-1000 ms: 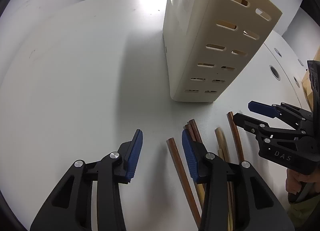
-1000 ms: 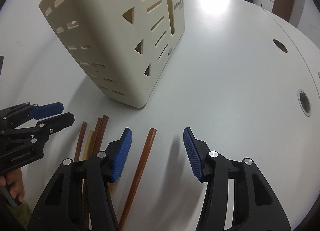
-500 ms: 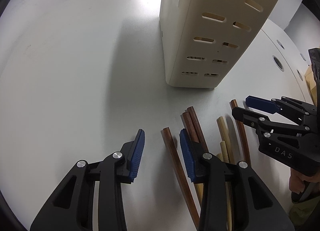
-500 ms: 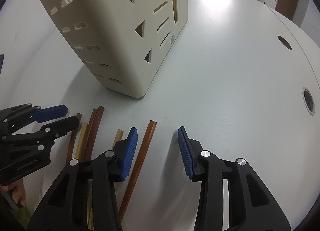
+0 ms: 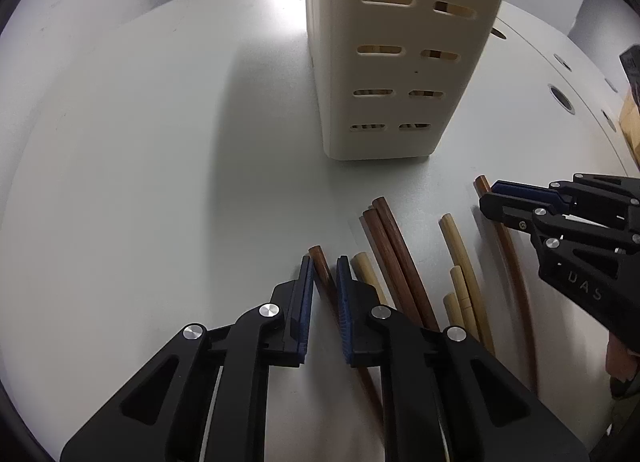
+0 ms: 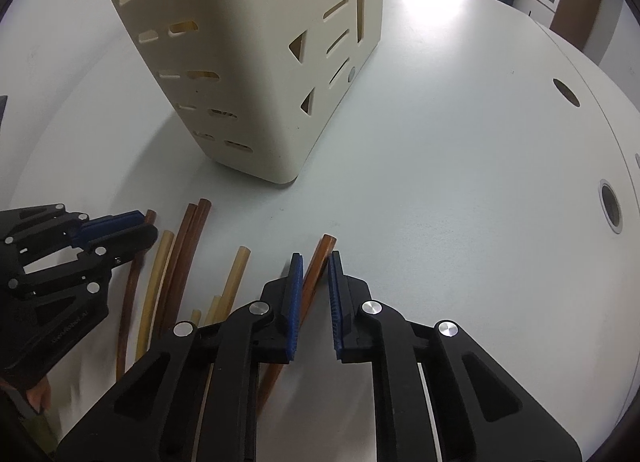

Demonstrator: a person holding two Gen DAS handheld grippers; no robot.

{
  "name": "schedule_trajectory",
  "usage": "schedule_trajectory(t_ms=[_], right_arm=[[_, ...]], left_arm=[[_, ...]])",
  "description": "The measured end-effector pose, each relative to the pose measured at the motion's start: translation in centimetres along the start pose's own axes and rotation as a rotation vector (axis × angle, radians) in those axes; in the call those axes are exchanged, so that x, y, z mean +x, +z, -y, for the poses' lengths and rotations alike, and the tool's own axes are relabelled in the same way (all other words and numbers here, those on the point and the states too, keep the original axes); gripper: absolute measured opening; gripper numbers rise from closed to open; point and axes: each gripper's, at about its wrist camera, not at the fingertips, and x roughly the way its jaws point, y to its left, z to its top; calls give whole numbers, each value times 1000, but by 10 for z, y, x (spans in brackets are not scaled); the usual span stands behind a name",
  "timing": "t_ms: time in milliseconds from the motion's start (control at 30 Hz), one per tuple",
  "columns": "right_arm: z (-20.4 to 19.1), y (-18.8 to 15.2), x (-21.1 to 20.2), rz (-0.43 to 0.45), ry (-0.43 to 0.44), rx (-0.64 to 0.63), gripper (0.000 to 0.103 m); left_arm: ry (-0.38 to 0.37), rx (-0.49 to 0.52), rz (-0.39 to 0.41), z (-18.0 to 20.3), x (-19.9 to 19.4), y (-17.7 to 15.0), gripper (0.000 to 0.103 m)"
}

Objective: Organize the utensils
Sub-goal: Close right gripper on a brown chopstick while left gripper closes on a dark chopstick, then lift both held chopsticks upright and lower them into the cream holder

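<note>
Several brown and pale chopsticks (image 5: pixel 400 254) lie loose on the white table in front of a cream slotted utensil holder (image 5: pixel 400 62), which also shows in the right wrist view (image 6: pixel 248 62). My left gripper (image 5: pixel 323 268) is shut on the leftmost dark brown chopstick (image 5: pixel 320 262), low at the table. My right gripper (image 6: pixel 316 264) is shut on the rightmost orange-brown chopstick (image 6: pixel 324 248), also at the table. Each gripper shows in the other's view: the right one (image 5: pixel 496 198) and the left one (image 6: pixel 136 226).
The white round table (image 6: pixel 460 182) stretches to the right, with cable holes (image 6: pixel 610 206) near its edge. The holder's far compartments (image 6: pixel 364 2) stand behind its tall slotted part. A cardboard box (image 5: pixel 630 122) sits at the far right.
Both grippers moved down and forward to the chopsticks and closed, the left on the leftmost brown chopstick, the right on the rightmost orange-brown one. The holder now looms closer.
</note>
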Motion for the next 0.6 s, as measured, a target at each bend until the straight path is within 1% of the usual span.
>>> schedule_trajectory(t_ms=[100,167,233,367,467,533,600], right_arm=[[5,-5,-2,10,35,8,8],[8,-6,-3,19,60,18,8],[18,-4,-7,46,78,27,8],[34,-1,-31,115,111,39,8],[38,1,-48,164,143,38,8],[40,7,-64,206,152,33,8],[38,5,-80,243,167,22,8]], left_arm=[[-25,-2,9,-7,-2,0,7],[-21,-3,11,-7,-3,-2,6],[-30,-11,33,-12,-7,-1,6],[-54,-55,110,-28,-27,-3,6],[-74,-97,179,-38,-49,-3,6],[-83,-93,209,-37,-62,-6,6],[-91,-57,253,-32,-78,-7,6]])
